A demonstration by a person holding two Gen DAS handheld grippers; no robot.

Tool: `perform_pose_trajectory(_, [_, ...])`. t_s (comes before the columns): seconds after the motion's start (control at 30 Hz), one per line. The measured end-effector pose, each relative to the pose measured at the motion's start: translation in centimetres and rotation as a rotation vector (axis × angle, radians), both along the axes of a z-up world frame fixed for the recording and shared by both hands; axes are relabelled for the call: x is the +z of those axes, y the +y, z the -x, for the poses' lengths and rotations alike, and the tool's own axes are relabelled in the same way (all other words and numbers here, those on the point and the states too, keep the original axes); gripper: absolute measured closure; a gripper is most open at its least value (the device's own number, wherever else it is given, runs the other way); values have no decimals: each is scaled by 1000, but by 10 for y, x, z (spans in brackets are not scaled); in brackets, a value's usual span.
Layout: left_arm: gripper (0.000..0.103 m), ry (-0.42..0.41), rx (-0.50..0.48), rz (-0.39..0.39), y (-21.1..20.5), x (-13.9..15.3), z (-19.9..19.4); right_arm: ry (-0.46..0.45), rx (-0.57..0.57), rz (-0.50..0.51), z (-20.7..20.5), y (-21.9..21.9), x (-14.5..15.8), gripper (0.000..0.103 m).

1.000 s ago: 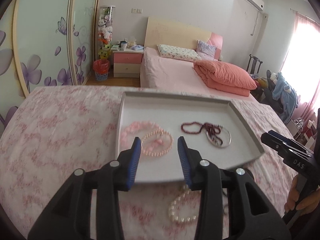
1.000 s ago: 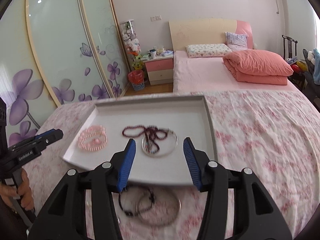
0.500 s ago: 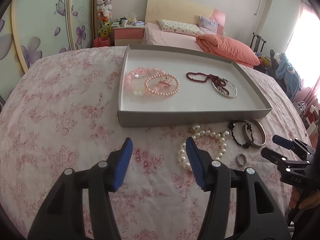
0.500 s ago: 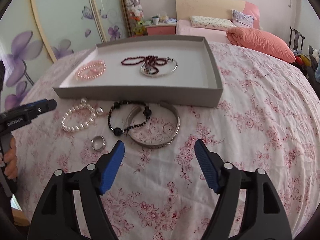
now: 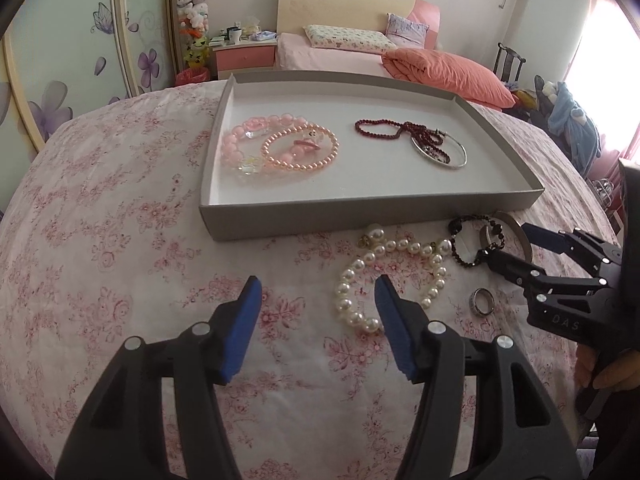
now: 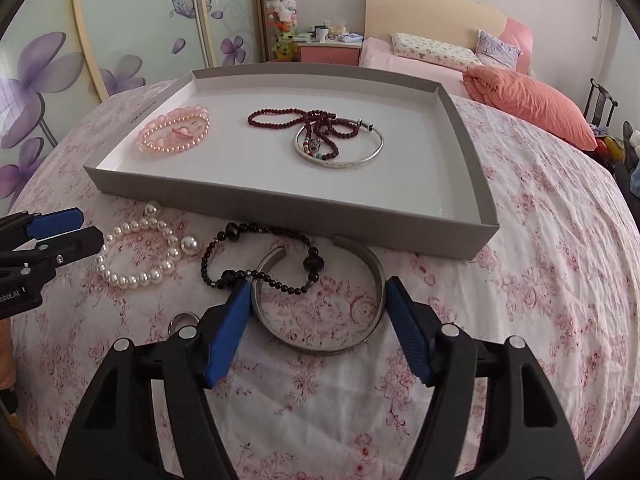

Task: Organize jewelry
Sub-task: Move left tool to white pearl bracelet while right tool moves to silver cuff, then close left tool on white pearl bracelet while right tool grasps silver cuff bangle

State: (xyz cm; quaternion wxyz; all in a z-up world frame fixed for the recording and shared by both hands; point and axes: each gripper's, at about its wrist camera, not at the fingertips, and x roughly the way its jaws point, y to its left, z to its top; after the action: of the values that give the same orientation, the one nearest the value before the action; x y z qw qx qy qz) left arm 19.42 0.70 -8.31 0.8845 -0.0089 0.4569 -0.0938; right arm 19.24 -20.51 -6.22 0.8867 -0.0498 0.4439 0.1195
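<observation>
A grey tray (image 5: 320, 220) (image 6: 280, 208) on the floral cloth holds pink bracelets (image 5: 300, 168), a dark red bead string (image 5: 380, 130) and a silver hoop (image 6: 360, 158). In front of it lie a white pearl bracelet (image 5: 343, 289) (image 6: 132, 280), a black bead bracelet (image 6: 308, 263), a silver bangle (image 6: 320, 348) and a ring (image 5: 482, 301). My left gripper (image 5: 318, 280) (image 6: 90, 225) is open over the pearl bracelet's left side. My right gripper (image 6: 318, 284) (image 5: 506, 244) straddles the silver bangle, its jaws closing, and I see no pad pressing on it.
The cloth falls away at the left and right edges. Behind the tray stand a bed with an orange quilt (image 6: 532, 108), a pink nightstand (image 5: 244, 54) and flower-painted wardrobe doors (image 6: 120, 40). A hand (image 5: 608, 372) holds the right gripper's handle.
Both grippers have come down from over the tray to the loose jewelry in front of it. Their jaws stand wider than a second ago.
</observation>
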Motion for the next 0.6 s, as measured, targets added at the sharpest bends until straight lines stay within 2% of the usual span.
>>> perform_pose_trajectory(0.27, [47, 21, -38, -45, -18, -9, -7, 17, 16, 31, 20, -10, 3, 35])
perform_pose_trajectory(0.33, [51, 18, -43, -57, -21, -9, -10, 17, 10, 27, 22, -12, 2, 35])
perform_pose_trajectory(0.5, [72, 4, -59, -111, -32, -10, -15, 21, 2, 14, 23, -16, 2, 35])
perform_pose_trajectory(0.6, [80, 2, -83, -124, -35, -9, -13, 32, 7, 10, 24, -16, 2, 35])
